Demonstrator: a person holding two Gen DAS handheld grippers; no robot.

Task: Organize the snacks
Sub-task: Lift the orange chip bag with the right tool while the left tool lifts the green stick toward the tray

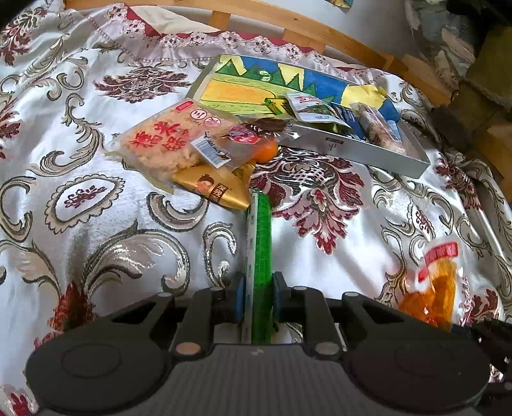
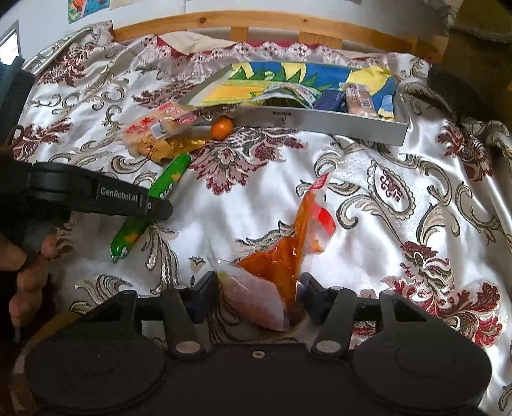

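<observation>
A glossy white cloth [image 1: 80, 134] with maroon and silver scrollwork covers the surface, rumpled, with a lace edge at the top of both views. Behind it runs a curved wooden rail [image 2: 272, 27] against a pale wall with a picture in the upper left of the right view.

The left tool [image 1: 258, 288] is narrow, its pads clamped on a green sausage [image 1: 260, 243] that points up the frame centre. The right tool [image 2: 256, 297] is half closed on an orange bag [image 2: 278, 256] at lower centre.

A grey tray [image 1: 368, 153] with a bright painted lining sits upper right, holding several packets. Just beside it at left lie a rice-cracker bag [image 1: 160, 140], a gold packet [image 1: 214, 188] and an orange fruit [image 2: 221, 127]. A hand [image 2: 25, 272] shows at the left edge.
</observation>
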